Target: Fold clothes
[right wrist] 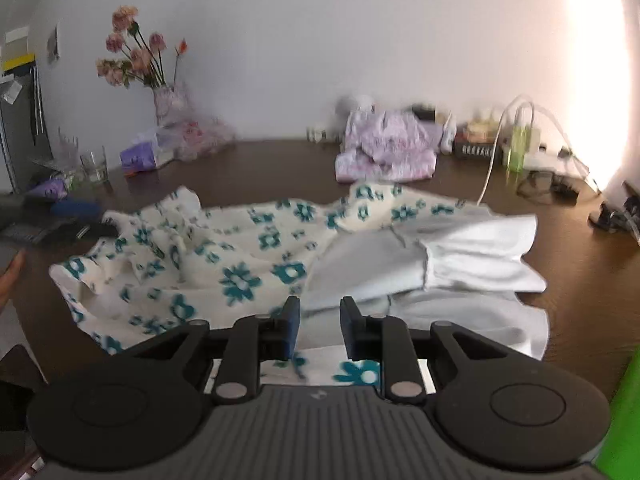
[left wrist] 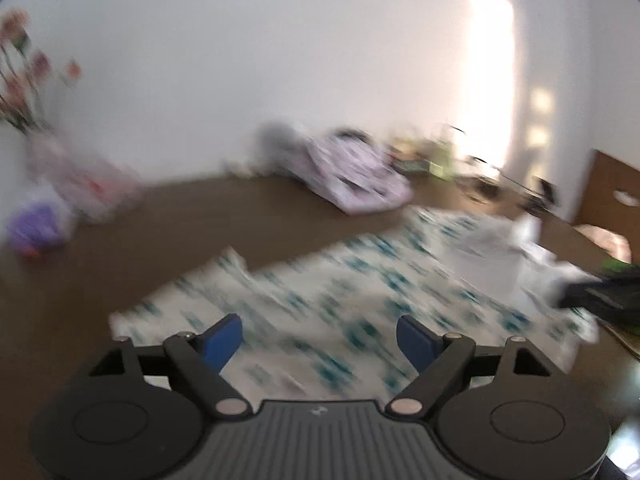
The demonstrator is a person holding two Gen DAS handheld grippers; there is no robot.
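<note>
beneath both tongs lies the floral garment, ungripped.

A dark wooden table carries a flowered garment, lilac clothes — and a glass.

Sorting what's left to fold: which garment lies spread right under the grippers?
The white garment with teal flowers; the lilac-print garment sits bunched at the table's far edge.
</note>
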